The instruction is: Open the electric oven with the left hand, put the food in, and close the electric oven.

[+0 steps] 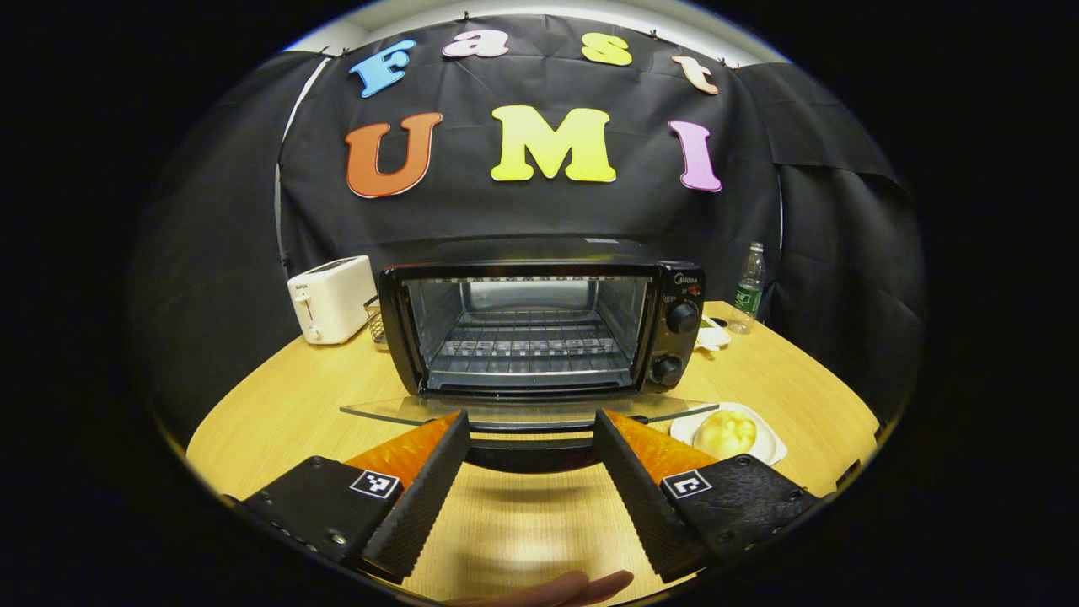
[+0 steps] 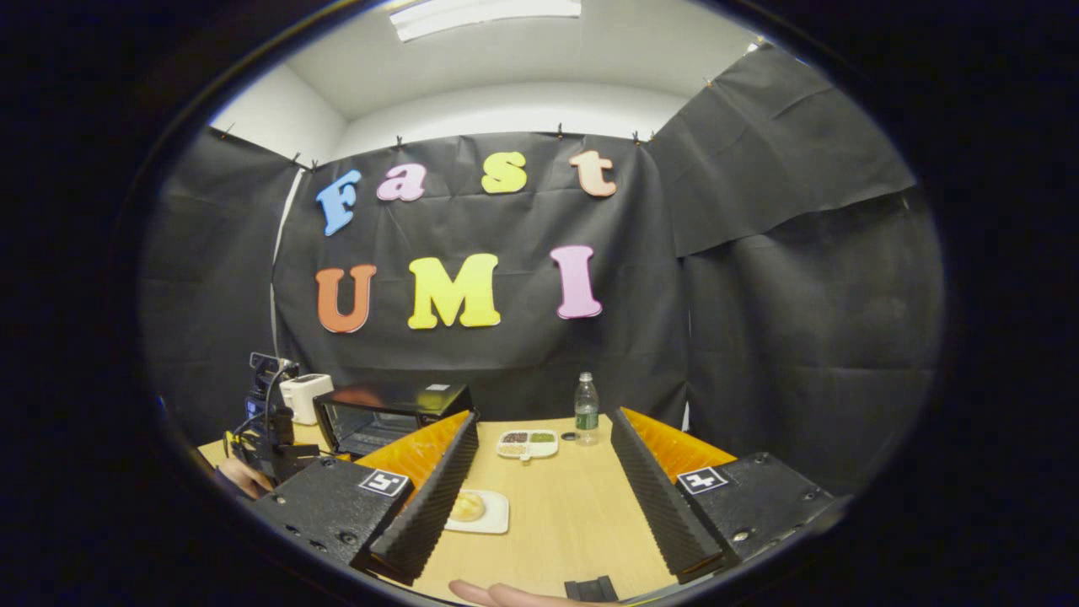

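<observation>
oven: electric oven (image 1: 539, 329) sits mid-table, door (image 1: 527, 411) dropped flat toward you, cavity open, wire rack (image 1: 527, 344) bare.
left gripper: your left gripper (image 1: 531, 438) has its fingers spread wide, nothing between them, tips just at the door's near edge; can't tell if they touch it.
food: bun (image 1: 725, 432) on a white plate (image 1: 771, 451), right of the door, near side of the table (image 1: 278, 413).
right gripper: your right gripper (image 2: 544, 468) is spread wide too, holding nothing, raised over the table; plate with bun (image 2: 466, 506) lies beside its left finger.
far side: toaster (image 1: 330, 299) left of oven, bottle (image 1: 748, 288) right, 1 divided snack tray (image 2: 528, 443) near the bottle.
</observation>
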